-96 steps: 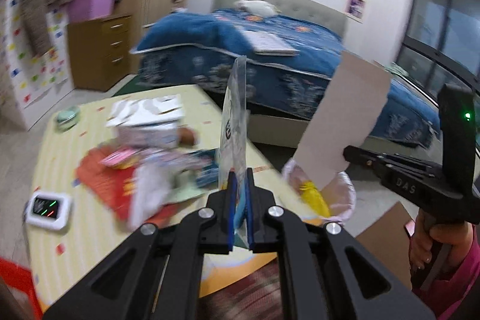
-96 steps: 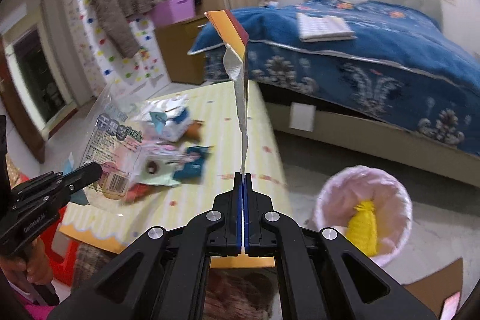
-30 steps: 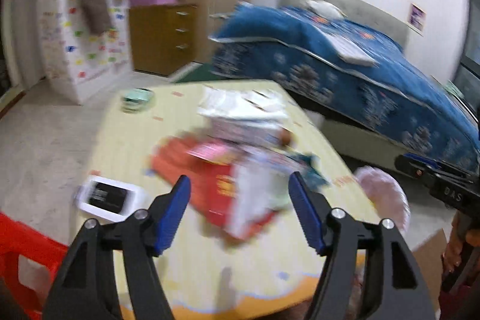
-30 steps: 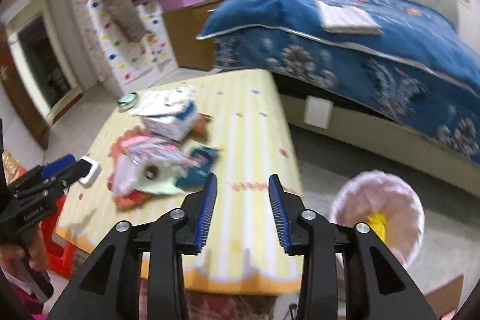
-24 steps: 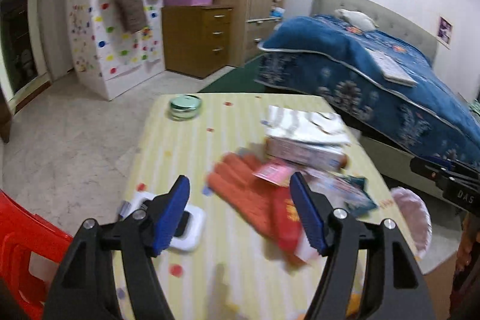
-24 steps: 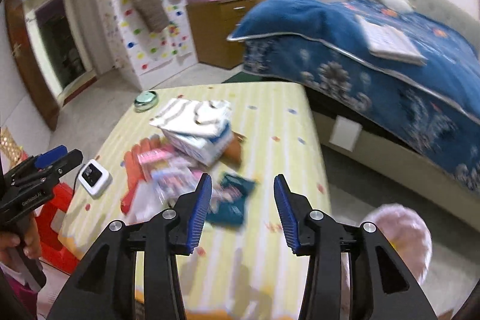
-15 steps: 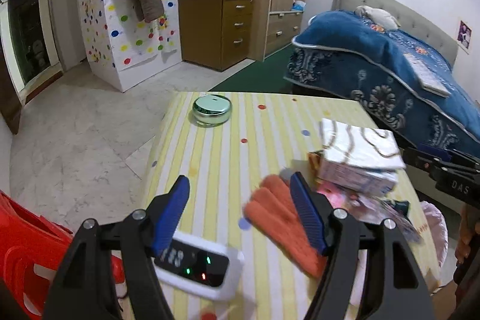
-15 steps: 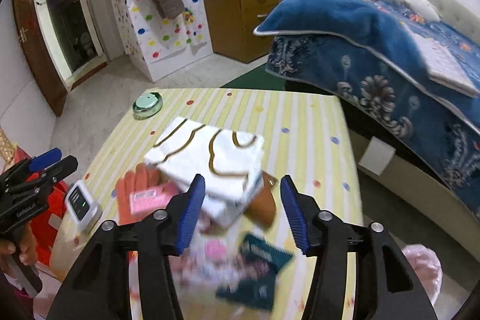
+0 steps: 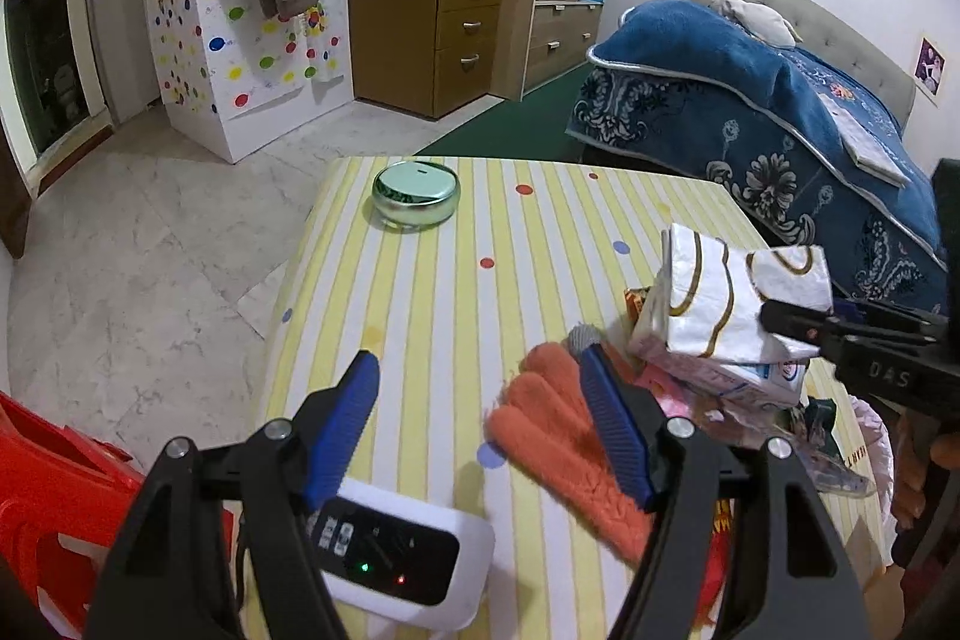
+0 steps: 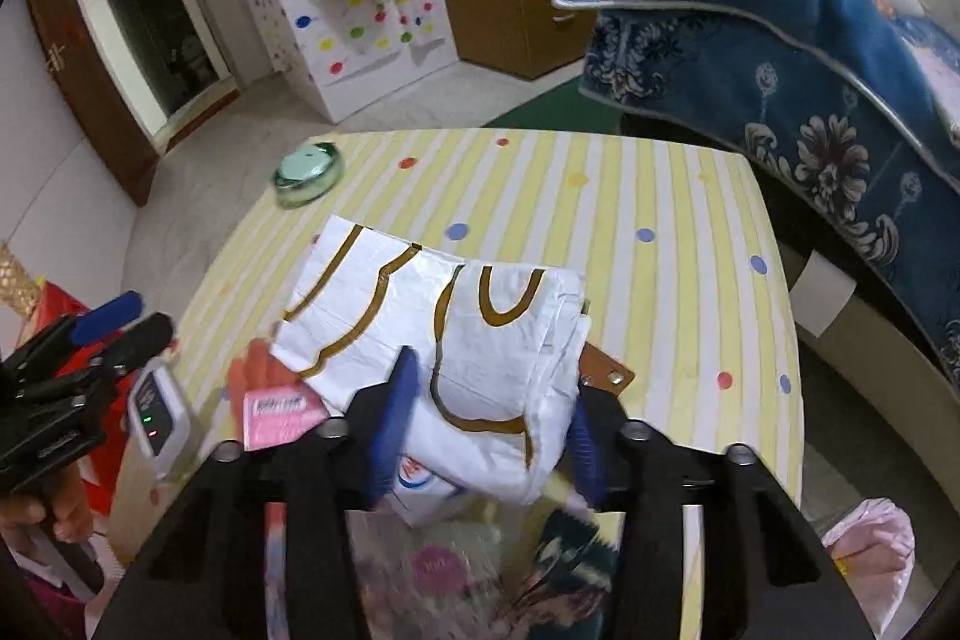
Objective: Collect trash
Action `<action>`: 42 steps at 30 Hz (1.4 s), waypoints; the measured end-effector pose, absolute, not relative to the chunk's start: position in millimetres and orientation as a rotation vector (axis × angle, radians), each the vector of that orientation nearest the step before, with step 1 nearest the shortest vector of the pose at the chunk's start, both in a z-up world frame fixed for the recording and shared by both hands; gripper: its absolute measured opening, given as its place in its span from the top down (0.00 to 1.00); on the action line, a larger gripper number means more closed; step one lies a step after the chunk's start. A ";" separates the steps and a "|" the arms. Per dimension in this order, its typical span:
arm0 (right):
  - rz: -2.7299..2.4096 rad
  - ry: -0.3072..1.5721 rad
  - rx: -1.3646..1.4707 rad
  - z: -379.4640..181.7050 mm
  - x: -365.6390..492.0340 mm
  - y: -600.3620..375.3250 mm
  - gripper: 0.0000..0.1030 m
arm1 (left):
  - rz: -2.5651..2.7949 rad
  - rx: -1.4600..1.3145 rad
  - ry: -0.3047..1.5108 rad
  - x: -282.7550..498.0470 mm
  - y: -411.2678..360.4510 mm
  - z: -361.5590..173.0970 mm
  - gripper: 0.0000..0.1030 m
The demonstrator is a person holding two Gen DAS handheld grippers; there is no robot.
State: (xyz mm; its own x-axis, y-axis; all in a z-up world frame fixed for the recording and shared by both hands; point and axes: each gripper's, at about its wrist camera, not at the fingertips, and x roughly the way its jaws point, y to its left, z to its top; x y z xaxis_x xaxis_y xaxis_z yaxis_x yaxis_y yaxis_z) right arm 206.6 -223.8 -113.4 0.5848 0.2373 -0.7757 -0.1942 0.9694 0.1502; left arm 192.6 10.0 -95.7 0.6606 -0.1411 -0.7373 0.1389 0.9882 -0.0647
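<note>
The right gripper (image 10: 489, 415) is spread wide, its blue pads standing either side of the white gold-lined wrapper (image 10: 444, 334) that caps the litter pile; the pads look close to the wrapper's near edge, but whether they touch it cannot be told. Under that wrapper sits a white carton (image 9: 738, 373), and just beside it a pink packet (image 10: 282, 415) and some blurred glossy wrappers at the near edge of the striped table (image 10: 672, 244).

The left gripper (image 9: 480, 427) is also wide and holds nothing. It hovers over the near left part of the table, with an orange knitted glove (image 9: 564, 445) by its right pad and a white device with a dark screen (image 9: 396, 559) below its left pad (neither looks like trash).

Farther out, a round green tin (image 9: 416, 191) stands alone near the table's far left corner. Off the table's near right corner, on the floor, a pink-lined bin (image 10: 873, 559) shows at the edge of view, with something yellow in it.

As a judgement, collection is only partly done: the bin holds at least some item, while the wrapper, the carton, the packet and the loose wrappers all lie on the table yet. The white wrapper seems the next piece to be taken.
</note>
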 end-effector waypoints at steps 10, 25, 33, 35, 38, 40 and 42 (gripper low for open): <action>0.280 0.737 0.084 -58.4 161.5 -221.8 0.98 | -0.163 0.014 0.802 165.3 8.7 -77.3 0.34; 0.010 0.628 0.011 -44.1 85.7 -273.9 0.98 | -0.342 0.008 0.823 107.6 -38.6 -72.5 0.30; -0.045 0.656 0.051 -60.5 69.7 -302.6 0.98 | -0.432 0.042 0.872 98.5 -81.8 -89.3 0.30; -0.043 0.668 0.059 -65.6 68.0 -303.4 0.98 | -0.426 0.033 0.891 107.1 -86.7 -95.5 0.30; -0.024 0.693 0.061 -74.2 66.4 -300.3 0.98 | -0.401 0.019 0.903 120.0 -88.4 -100.4 0.36; -0.017 0.701 0.053 -78.4 65.5 -297.0 0.98 | -0.396 0.008 0.912 127.4 -88.7 -102.8 0.42; -0.009 0.706 0.048 -80.9 64.6 -292.9 0.98 | -0.393 -0.005 0.921 131.8 -88.0 -103.7 0.48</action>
State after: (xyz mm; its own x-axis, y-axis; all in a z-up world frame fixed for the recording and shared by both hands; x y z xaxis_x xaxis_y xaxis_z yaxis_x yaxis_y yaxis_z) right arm 64.6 -292.9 -80.9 0.7609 0.0084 -0.6489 0.0242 0.9989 0.0413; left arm 131.8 -88.0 -103.7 0.5391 -0.3326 -0.7738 0.3287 0.9289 -0.1703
